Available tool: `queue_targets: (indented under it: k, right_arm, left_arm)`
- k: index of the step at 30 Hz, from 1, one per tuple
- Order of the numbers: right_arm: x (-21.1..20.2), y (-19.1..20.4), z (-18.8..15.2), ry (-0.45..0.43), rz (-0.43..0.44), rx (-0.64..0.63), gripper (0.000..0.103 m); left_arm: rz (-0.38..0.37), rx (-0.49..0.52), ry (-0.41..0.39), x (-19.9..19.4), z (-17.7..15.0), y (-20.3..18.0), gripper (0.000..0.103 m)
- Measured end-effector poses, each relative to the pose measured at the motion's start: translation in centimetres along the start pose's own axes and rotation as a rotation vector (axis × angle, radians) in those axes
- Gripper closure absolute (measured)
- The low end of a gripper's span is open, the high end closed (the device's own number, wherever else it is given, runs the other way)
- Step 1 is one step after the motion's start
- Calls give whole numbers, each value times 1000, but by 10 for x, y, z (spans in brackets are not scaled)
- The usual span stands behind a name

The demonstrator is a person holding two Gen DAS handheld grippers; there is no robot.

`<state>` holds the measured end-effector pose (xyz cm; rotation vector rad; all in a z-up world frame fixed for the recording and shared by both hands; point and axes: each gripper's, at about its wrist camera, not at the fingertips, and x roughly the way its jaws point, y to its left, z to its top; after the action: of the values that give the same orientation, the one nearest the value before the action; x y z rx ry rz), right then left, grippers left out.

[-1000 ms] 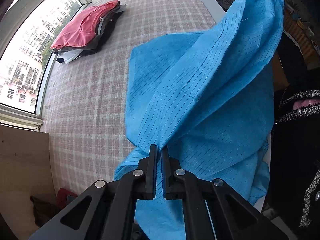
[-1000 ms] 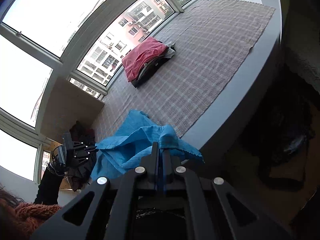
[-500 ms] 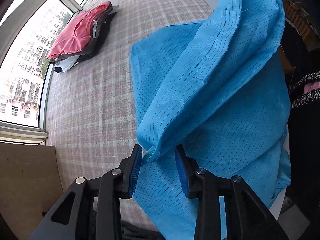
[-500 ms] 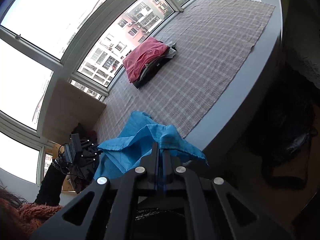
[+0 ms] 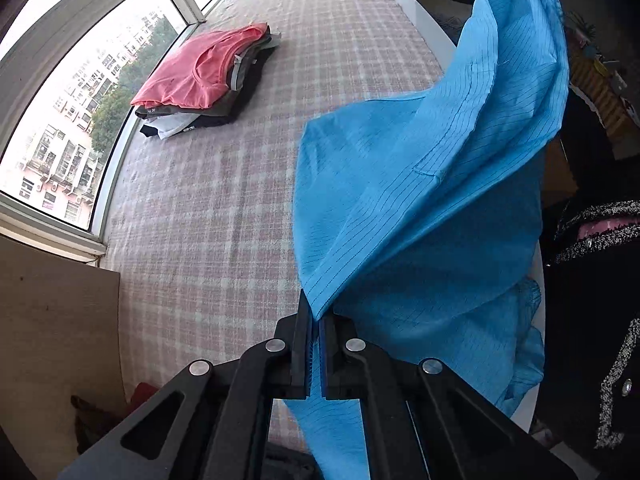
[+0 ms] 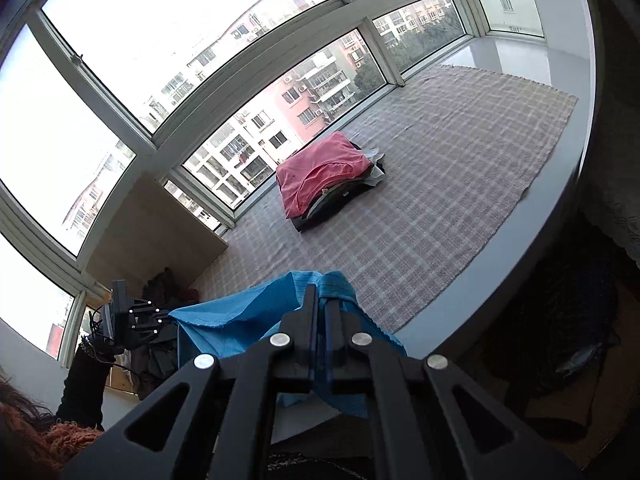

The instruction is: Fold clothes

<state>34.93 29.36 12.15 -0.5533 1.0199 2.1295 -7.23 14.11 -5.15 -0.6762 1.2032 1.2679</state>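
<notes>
Between the closed fingers of the left tongs (image 5: 315, 320) sits a corner fold of the blue garment (image 5: 420, 200), a thin cloth with fine dark pinstripes; the jaws are pressed together with only the fabric between them. Half a second ago these same jaws stood apart with the fold lying loose between them, so they have since clamped down again, as they were a second ago. From the grip the cloth rises up and to the right in a taut diagonal sweep, its lower part draped over the near edge of the checked mat (image 5: 224, 208) that covers the surface (image 6: 520, 216). No brand, label or writing can be read on any item. The right tongs (image 6: 320, 300) are likewise pinched tight on another bunched part of the garment, held above the edge of the surface and angled toward the windows (image 6: 200, 80); their hold looks the same as in the earlier frames. In the right wrist view the left tongs appear low on the left, with the blue cloth stretched between the two. Well apart from the garment, near the window side of the mat, lies a folded stack of clothes (image 5: 208, 80) with a pink top uppermost.
</notes>
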Motion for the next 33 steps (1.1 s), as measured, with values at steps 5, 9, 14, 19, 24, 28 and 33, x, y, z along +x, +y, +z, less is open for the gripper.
queue_targets:
  k: [5, 9, 14, 19, 24, 28, 33]
  right_arm:
    - [-31, 56, 60, -197, 108, -144, 100]
    - [-45, 103, 107, -283, 182, -220, 100]
    - [-65, 178, 150, -357, 234, -364, 100]
    - [-95, 253, 202, -439, 291, -438, 100]
    - [-147, 316, 220, -525, 350, -509, 100]
    - [-192, 351, 216, -586, 368, -573, 100]
    - [-234, 373, 197, -609, 374, -653, 100]
  left_arm:
    - [160, -43, -63, -70, -9, 7, 102]
    - [294, -133, -153, -129, -24, 20, 102]
    - [464, -195, -164, -191, -43, 25, 102]
    - [637, -272, -201, -261, -55, 26, 102]
    - [842, -360, -253, -346, -64, 28, 102]
    - [995, -410, -274, -411, -75, 15, 101]
    - [1071, -458, -341, -471, -88, -14, 101]
